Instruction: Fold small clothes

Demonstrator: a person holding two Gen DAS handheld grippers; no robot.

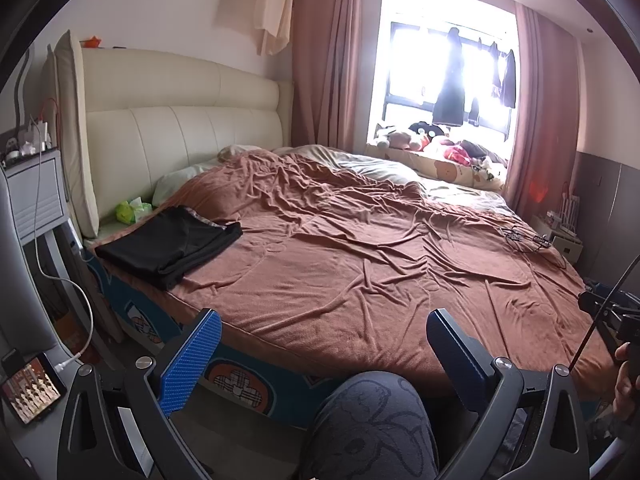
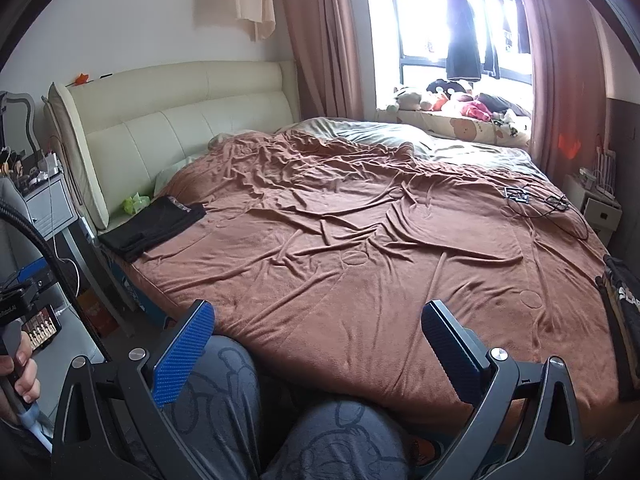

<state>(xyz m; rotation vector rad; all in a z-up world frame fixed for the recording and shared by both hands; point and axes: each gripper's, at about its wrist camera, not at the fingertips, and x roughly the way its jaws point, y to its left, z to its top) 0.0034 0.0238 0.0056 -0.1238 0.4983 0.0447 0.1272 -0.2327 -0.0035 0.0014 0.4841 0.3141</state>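
Both grippers, left [image 1: 320, 354] and right [image 2: 318, 346], spread, empty; black garment [image 1: 170, 242] far beyond left fingers, overreach risks dragging blanket [image 1: 360, 248]

Little text is legible. In the right wrist view, at 3 o'clock on the frame edge, a dark garment [image 2: 624, 300] on the brown blanket [image 2: 360, 248] carries large white letters, cut off; "SLA" is read, the rest is out of frame. At 9 o'clock, small white print on the black device mount [image 2: 12, 312] appears to end in "AI"; the start is blurred. Phone screen [image 1: 34, 390] at 8 o'clock in the left wrist view: nothing readable.
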